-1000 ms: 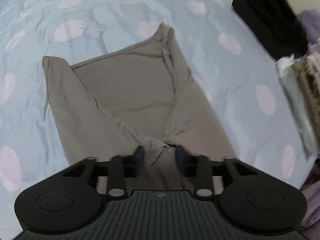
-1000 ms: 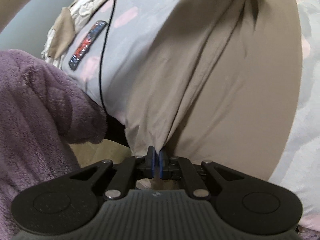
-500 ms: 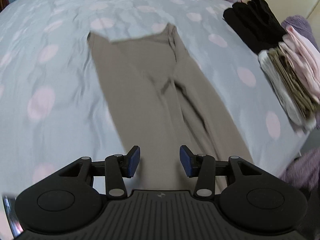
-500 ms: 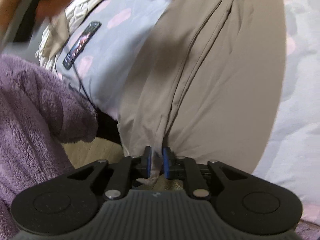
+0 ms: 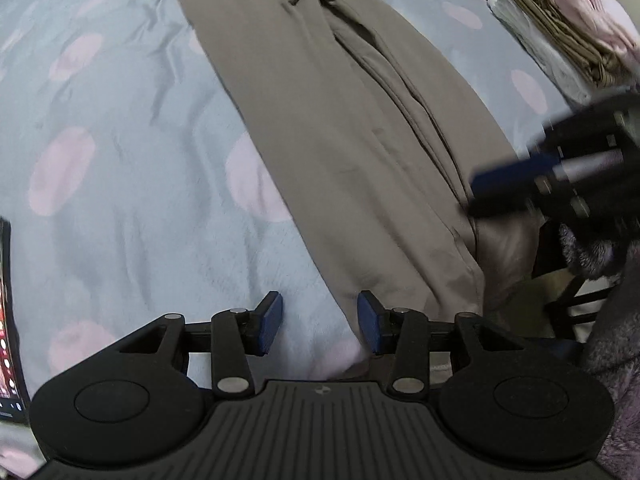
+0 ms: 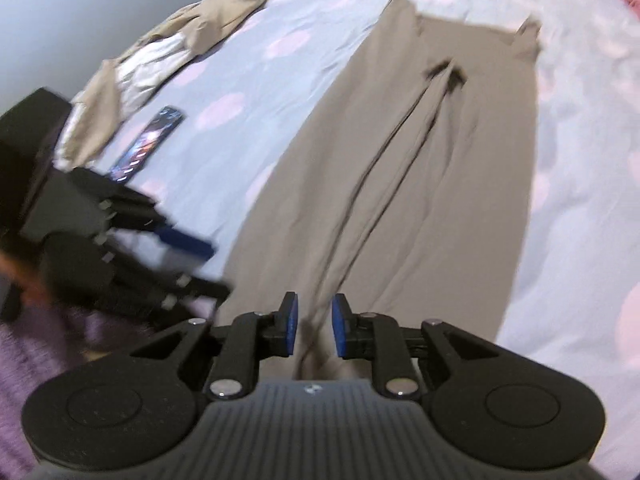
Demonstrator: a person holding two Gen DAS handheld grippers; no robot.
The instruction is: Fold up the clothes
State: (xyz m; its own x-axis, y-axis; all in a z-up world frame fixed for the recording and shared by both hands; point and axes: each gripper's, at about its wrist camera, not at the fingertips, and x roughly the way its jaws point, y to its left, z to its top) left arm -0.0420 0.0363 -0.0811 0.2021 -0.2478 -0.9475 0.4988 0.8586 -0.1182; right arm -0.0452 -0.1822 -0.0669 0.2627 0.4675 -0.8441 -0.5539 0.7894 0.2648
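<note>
While both grippers' fingers gape empty, taupe trousers (image 6: pixel 440 184) cover the spotted bedspread (image 5: pixel 120 208).

Trousers (image 5: pixel 344 128) lie lengthwise on the bedsheet (image 5: pixel 120 184), waist at the far end, leg ends at the near edge. Left gripper (image 5: pixel 320 322) sits over the sheet just left of the near leg end; right gripper (image 6: pixel 313 325) is over the leg ends, fabric between its opening jaws. Phone (image 6: pixel 149 144) and a crumpled garment (image 6: pixel 168 56) lie on the sheet left of the trousers; a folded stack (image 5: pixel 560 36) lies to their right.
</note>
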